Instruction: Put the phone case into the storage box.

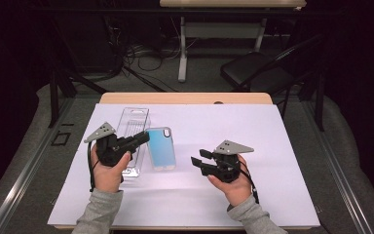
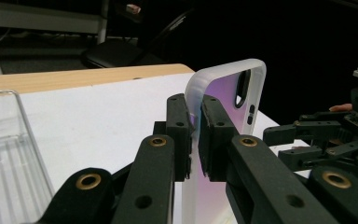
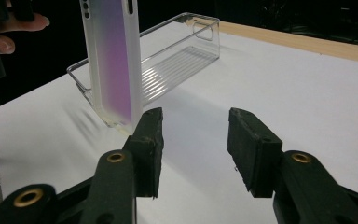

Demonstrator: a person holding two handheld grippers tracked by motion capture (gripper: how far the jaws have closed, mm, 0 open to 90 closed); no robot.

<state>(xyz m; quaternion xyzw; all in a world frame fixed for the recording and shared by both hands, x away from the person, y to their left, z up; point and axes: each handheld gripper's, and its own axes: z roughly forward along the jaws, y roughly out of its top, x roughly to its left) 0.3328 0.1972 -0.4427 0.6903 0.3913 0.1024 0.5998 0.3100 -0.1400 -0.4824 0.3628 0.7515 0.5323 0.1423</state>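
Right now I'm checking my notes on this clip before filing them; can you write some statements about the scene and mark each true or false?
1. The left tool is shut on the edge of the phone case. True.
2. The right tool grips the phone case. False: its jaws stand apart with nothing between them.
3. The clear plastic tray lies on the white sheet. True.
4. The phone case sits inside the clear plastic tray. False: it is outside, beside it.
5. A folding chair stands beyond the table. True.

Bright, even overhead light on the sheet — dark surroundings (near claws softly blurred).
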